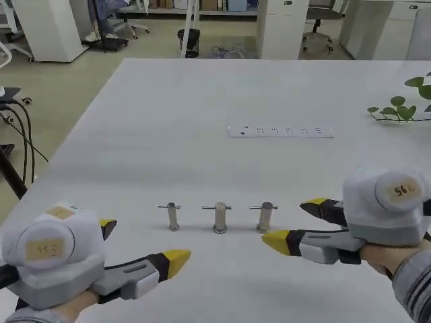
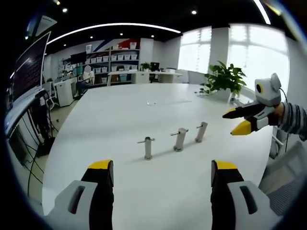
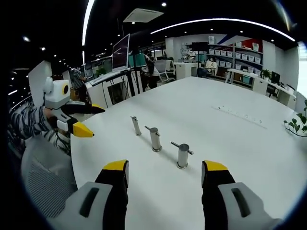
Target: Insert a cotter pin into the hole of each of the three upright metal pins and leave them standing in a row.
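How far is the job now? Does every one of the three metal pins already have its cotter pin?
It looks finished. Done: the left pin, middle pin and right pin each carry a cotter pin through the top and stand in a row on the table. In hand: nothing; the left gripper and right gripper are open and empty. Left: nothing visible.

Head view, lower centre of frame: three silver metal pins in one straight row, evenly spaced, not touching.
- left pin (image 1: 173, 219): thinnest, upright.
- middle pin (image 1: 220, 221): thicker, upright, small wider foot.
- right pin (image 1: 265, 220): thick, upright.

Each has thin rod crosswise near top, level, ends out on both sides: left cotter pin (image 1: 166, 206), middle cotter pin (image 1: 210, 207), right cotter pin (image 1: 256, 208).
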A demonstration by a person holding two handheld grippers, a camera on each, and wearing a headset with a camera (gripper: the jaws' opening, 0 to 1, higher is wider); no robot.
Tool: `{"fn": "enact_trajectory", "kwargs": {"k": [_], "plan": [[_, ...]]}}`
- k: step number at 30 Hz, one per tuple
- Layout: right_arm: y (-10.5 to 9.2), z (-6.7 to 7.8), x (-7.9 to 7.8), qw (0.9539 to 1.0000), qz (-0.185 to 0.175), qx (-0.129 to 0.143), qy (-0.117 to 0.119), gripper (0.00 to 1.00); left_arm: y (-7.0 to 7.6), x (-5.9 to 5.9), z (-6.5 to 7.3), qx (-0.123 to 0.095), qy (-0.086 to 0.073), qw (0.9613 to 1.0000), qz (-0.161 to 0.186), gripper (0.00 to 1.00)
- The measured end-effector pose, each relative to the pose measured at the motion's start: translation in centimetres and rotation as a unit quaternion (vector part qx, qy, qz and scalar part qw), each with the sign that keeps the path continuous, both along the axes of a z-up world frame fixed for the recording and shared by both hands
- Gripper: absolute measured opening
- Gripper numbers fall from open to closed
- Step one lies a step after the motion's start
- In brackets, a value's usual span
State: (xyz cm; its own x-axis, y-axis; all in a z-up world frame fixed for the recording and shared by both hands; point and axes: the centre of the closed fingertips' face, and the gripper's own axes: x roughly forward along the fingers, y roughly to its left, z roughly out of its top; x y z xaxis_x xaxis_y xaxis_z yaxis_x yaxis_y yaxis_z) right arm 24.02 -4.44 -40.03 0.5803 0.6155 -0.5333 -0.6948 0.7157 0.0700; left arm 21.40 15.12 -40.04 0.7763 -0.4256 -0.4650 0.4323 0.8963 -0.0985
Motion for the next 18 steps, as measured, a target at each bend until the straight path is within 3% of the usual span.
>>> {"fn": "enact_trajectory", "kwargs": {"k": [10, 18], "plan": [[0.0, -1.2, -1.5, 0.9998, -0.01, -0.005, -0.016, 0.68, -0.3, -0.5, 0.2, -0.003, -0.015, 0.9999, 0.002, 0.88], [0.5, -1.3, -2.3, 0.9997, -0.01, 0.011, -0.019, 0.8, -0.7, -0.9, -0.2, 0.01, -0.011, 0.9998, -0.009, 0.98]]}}
